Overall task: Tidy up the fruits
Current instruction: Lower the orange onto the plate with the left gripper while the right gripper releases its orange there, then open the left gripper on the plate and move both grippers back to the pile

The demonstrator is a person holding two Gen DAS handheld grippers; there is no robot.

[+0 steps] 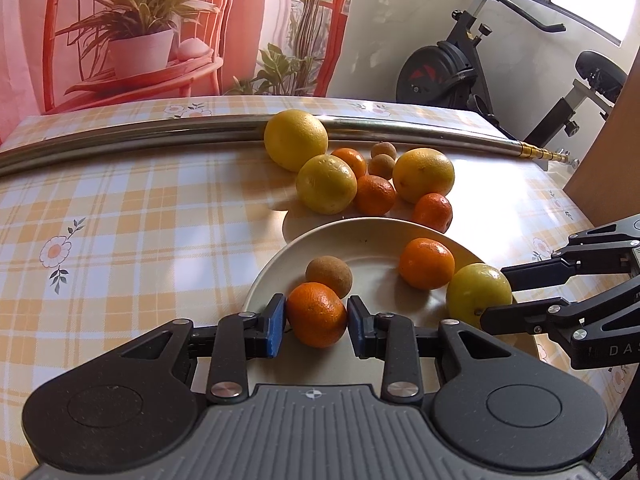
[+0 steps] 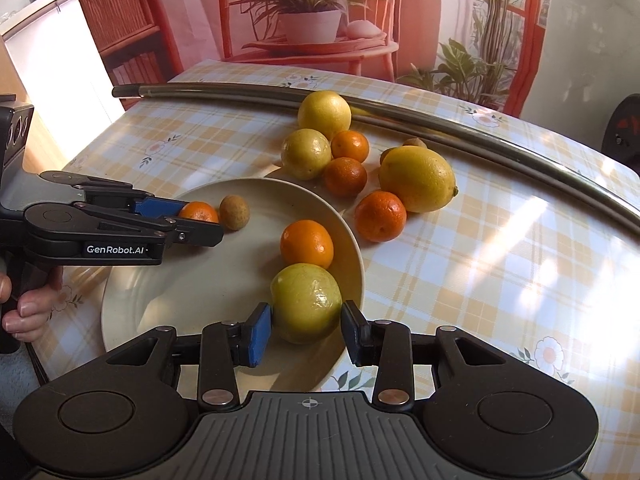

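Left wrist view: the left tongs (image 1: 316,316) clamp a mandarin (image 1: 316,314) low centre, over the plate (image 1: 372,236).

Right wrist view: the right tongs (image 2: 306,326) flank a green-yellow citrus (image 2: 306,302) on the plate's (image 2: 160,304) right rim; left pad touching, right pad (image 2: 352,330) just off it.
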